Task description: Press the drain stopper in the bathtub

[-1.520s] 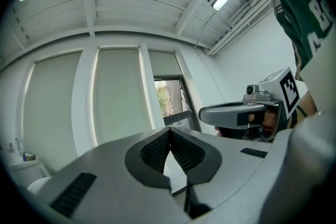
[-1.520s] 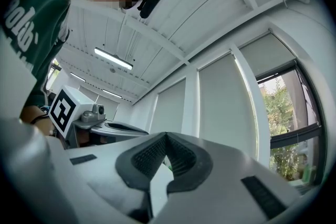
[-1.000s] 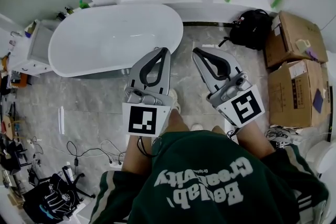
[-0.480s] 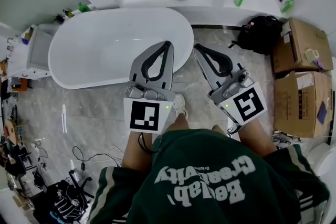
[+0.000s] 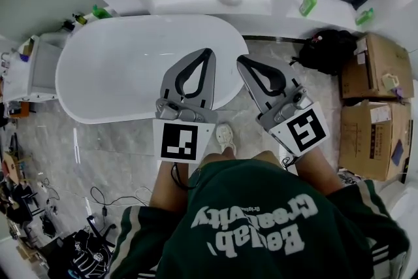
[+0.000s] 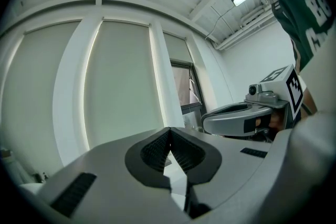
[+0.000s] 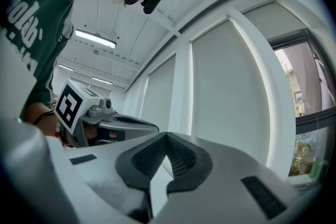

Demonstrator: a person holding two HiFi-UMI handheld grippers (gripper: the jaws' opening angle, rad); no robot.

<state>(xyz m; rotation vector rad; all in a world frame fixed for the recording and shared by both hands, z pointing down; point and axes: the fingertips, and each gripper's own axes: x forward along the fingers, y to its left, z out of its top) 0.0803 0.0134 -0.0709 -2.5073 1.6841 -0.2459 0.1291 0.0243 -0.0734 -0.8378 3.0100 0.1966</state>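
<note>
A white oval bathtub (image 5: 124, 65) lies along the window wall in the head view; its inside looks plain white and I cannot make out the drain stopper. My left gripper (image 5: 206, 52) reaches over the tub's near right rim, jaws shut and empty. My right gripper (image 5: 241, 62) is beside it, past the tub's right end, also shut on nothing. In the left gripper view the left gripper (image 6: 169, 131) points level at the blinds, tips touching. The right gripper (image 7: 166, 137) in the right gripper view is the same, tips together.
Cardboard boxes (image 5: 375, 108) and a black backpack (image 5: 330, 49) stand at the right. Green bottles (image 5: 308, 4) sit on the sill behind the tub. A white cabinet (image 5: 26, 72) is at the tub's left end. Cables (image 5: 111, 196) and gear lie on the marble floor (image 5: 98, 140) at lower left.
Both grippers and the person have come closer to the bathtub; the left gripper's tip is now over the tub's rim instead of over the floor. Jaws stayed shut.
</note>
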